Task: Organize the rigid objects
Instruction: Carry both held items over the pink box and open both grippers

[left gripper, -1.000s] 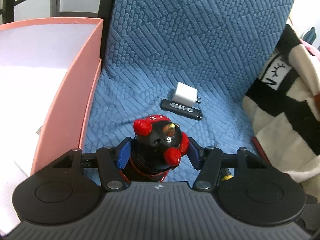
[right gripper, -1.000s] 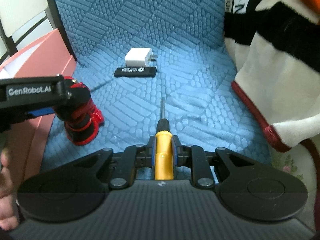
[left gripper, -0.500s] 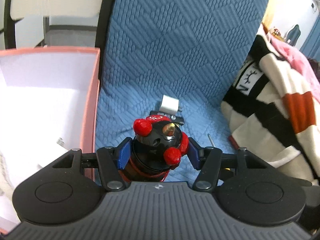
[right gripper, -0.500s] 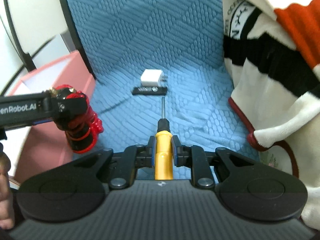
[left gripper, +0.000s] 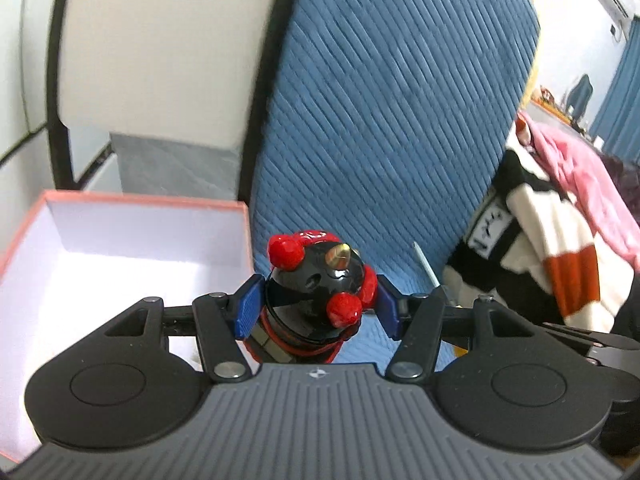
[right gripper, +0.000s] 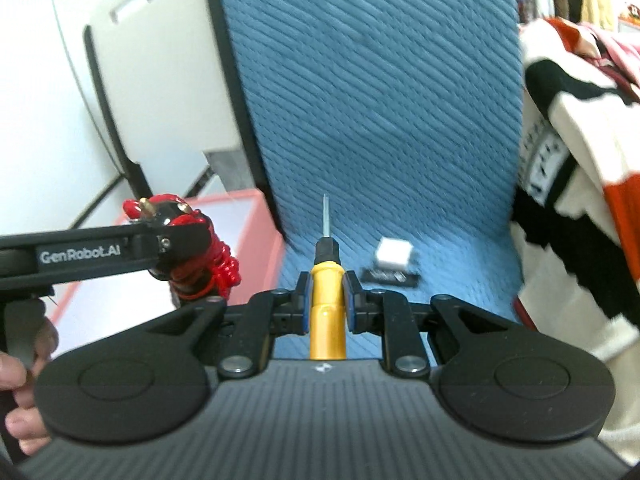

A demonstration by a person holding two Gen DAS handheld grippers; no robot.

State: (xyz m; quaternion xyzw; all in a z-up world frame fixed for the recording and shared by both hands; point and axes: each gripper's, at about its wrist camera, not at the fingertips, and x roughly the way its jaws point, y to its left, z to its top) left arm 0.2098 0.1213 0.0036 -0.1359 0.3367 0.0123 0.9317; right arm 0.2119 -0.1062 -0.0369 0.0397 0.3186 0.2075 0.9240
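Observation:
My left gripper [left gripper: 318,300] is shut on a black and red figurine [left gripper: 316,280] and holds it in the air beside the right wall of an open pink box [left gripper: 120,204]. The figurine also shows in the right wrist view [right gripper: 188,240], left of my right gripper. My right gripper [right gripper: 326,300] is shut on a yellow-handled screwdriver [right gripper: 326,312], shaft pointing forward, lifted above the blue seat. A white charger [right gripper: 392,258] and a black stick [right gripper: 390,278] lie on the seat ahead of it.
The blue quilted chair seat and back [right gripper: 380,100] fill the middle. A striped black, white and orange blanket [right gripper: 580,208] lies on the right. The pink box [right gripper: 244,236] stands left of the seat, by a white wall.
Both grippers have risen from the seat with their objects and tilted upward. The left one has moved left toward the pink box; the charger and stick have not moved.

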